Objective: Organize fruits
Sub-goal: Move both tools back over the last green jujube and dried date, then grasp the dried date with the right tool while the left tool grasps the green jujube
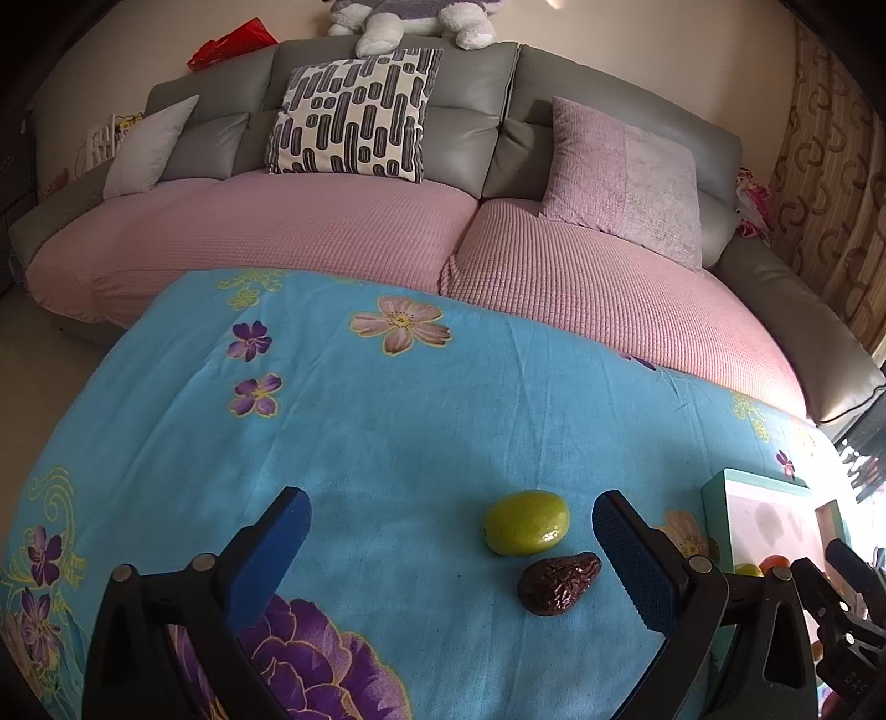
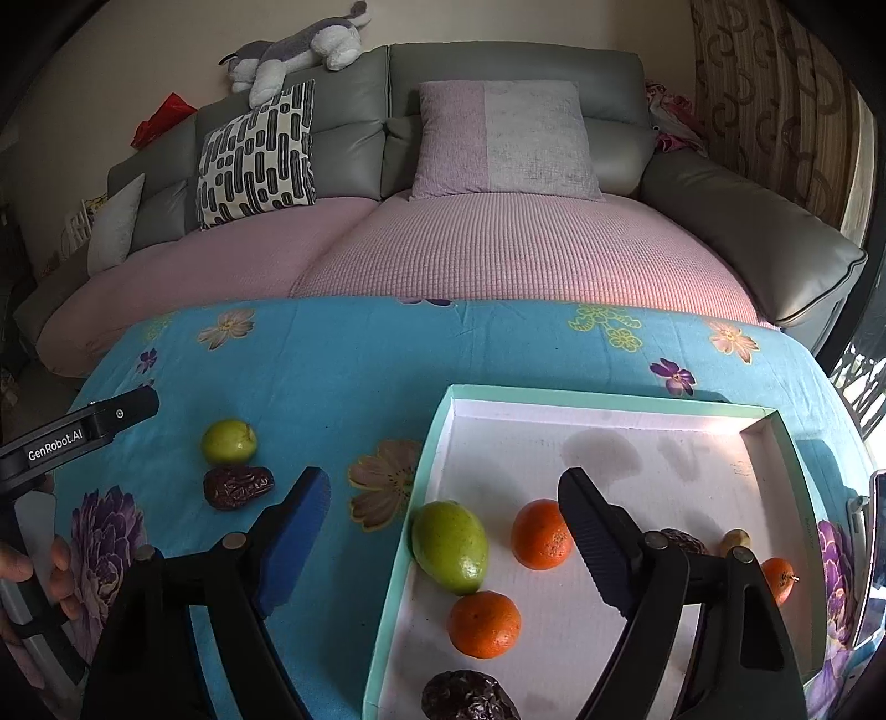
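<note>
A small green fruit (image 1: 526, 522) (image 2: 228, 441) and a wrinkled dark red date (image 1: 558, 582) (image 2: 238, 487) lie side by side on the blue flowered cloth (image 1: 387, 421). My left gripper (image 1: 451, 526) stands open above the cloth, both fruits just inside its right finger. A shallow teal-rimmed box (image 2: 609, 400) (image 1: 720, 487) holds a larger green fruit (image 2: 451, 547), oranges (image 2: 541, 534) (image 2: 483, 624) (image 2: 778, 579), dates (image 2: 468, 698) and a small yellowish fruit (image 2: 735, 540). My right gripper (image 2: 443, 515) is open, straddling the box's left rim, with nothing between its fingers.
A grey sofa (image 2: 498, 77) with pink covers and cushions runs behind the table's far edge. A plush toy (image 2: 299, 50) lies on its backrest. A hand (image 2: 33, 576) holds the left gripper's handle at the left in the right wrist view. Curtains (image 2: 775, 99) hang at right.
</note>
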### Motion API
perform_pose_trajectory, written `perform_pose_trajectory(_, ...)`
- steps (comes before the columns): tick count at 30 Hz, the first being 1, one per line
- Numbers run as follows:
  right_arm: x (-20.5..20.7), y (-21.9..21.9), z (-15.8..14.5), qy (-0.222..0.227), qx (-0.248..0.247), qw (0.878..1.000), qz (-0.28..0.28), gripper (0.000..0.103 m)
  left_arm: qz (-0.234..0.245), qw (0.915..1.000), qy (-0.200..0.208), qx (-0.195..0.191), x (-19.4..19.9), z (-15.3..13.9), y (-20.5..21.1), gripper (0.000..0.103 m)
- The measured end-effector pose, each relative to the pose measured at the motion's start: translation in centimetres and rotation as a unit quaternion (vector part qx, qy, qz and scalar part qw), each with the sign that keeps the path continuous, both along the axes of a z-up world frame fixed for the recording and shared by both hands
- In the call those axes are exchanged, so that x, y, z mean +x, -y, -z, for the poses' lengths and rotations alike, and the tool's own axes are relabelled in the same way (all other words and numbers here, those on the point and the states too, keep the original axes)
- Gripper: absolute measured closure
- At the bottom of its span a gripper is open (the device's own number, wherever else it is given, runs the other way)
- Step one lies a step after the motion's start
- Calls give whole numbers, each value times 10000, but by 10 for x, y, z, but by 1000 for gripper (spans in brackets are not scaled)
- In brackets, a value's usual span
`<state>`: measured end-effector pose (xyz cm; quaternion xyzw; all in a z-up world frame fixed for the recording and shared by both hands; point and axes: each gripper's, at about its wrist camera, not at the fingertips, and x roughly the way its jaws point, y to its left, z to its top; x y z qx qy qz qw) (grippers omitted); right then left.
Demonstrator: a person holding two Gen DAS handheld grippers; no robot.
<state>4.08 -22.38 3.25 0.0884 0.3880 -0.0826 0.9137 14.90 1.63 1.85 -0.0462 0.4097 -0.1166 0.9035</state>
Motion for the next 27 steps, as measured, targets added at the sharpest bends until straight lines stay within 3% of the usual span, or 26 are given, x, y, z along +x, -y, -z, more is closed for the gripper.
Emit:
perform_pose_trajectory(1,5,-5,0,12,19,10000,-93,19,-54,10000,-30,4,2,2,-3,0)
perform_pose_trajectory(4,20,-22,4,-27,127,9990,-419,36,-217,9996,-164,-13,10,11,-14,0)
perform_pose_trajectory(7,34,-41,15,-162,209,9968,-753,36,-423,9987,-261,76,15,20,-26,0)
perform_pose_trajectory(13,52,-74,37,-444,258,9912,-1221,36,-785,9937,-498,623,24,40,-50,0)
perform_pose_trajectory(27,88,-113,71,-814,313,9806,-1758,36,-827,9938,-640,367,29,47,-61,0)
